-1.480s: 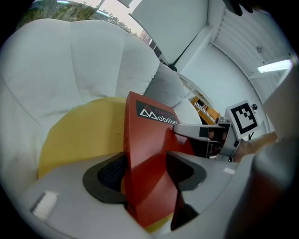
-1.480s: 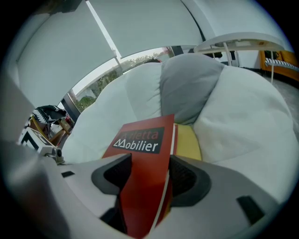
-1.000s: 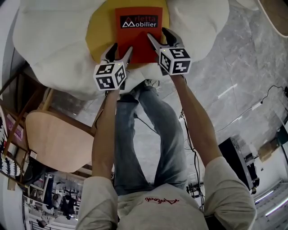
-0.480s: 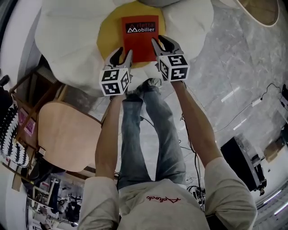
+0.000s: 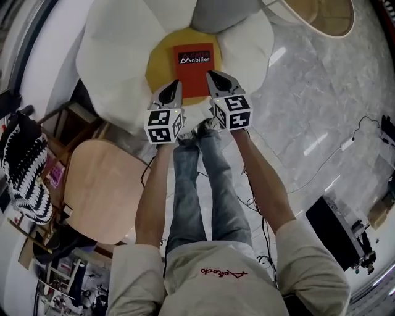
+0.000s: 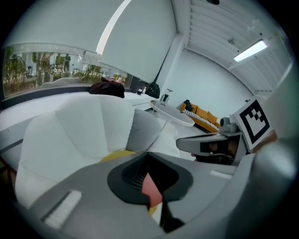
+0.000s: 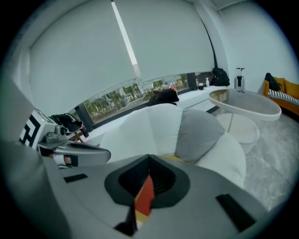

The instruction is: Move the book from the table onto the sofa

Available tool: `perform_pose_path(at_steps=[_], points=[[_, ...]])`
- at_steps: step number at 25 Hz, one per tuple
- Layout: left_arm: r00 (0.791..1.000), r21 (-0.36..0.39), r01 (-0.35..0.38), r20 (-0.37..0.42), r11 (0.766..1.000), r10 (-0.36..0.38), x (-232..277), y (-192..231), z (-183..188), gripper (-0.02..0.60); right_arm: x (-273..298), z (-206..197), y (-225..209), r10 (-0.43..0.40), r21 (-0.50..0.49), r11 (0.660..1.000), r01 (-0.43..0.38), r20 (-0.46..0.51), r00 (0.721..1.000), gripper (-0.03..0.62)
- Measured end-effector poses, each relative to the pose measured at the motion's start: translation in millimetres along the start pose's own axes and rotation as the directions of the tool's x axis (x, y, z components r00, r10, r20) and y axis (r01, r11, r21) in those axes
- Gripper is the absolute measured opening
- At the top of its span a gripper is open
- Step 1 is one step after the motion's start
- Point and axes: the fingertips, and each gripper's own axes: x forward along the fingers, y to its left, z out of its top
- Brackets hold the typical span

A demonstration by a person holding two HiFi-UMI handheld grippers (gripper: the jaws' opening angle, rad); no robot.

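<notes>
The red book [image 5: 194, 65] lies flat on the yellow seat [image 5: 162, 65] of the white petal-shaped sofa [image 5: 117, 55]. My left gripper [image 5: 175, 86] and right gripper [image 5: 212, 76] hang side by side above the book's near edge, apart from it. Both have just closed their jaws, with nothing between them. In the left gripper view only a red sliver of the book [image 6: 150, 185] shows through the pad gap below the left gripper's [image 6: 148, 155] shut tips. The right gripper view shows the same sliver of book [image 7: 145, 196].
A grey cushion [image 5: 219, 15] rests at the sofa's back. A wooden chair [image 5: 92, 191] stands left of the person's legs, with a black-and-white striped item [image 5: 24, 166] beyond it. A round table [image 5: 327, 12] is at the top right. Cables [image 5: 315, 173] and a black box [image 5: 336, 222] lie on the marble floor.
Both grippers have lifted off the book's near corners and shut their jaws. The book has stayed on the yellow seat and looks smaller as the view rose.
</notes>
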Motion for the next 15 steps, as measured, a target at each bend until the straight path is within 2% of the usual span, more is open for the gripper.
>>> perform_pose_path(at_steps=[6, 15], points=[[0.999, 0.065, 0.005, 0.034, 0.998, -0.007, -43.4, -22.9, 41.3, 0.008, -48.9, 40.7, 18.4, -0.027, 0.013, 1.000, 0.026, 0.052, 0.998, 0.009], [0.995, 0.106, -0.012, 0.098, 0.994, 0.002, -96.5, -50.6, 94.5, 0.009, -117.4, 95.9, 31.4, -0.076, -0.016, 0.997, 0.078, 0.122, 0.990, 0.009]])
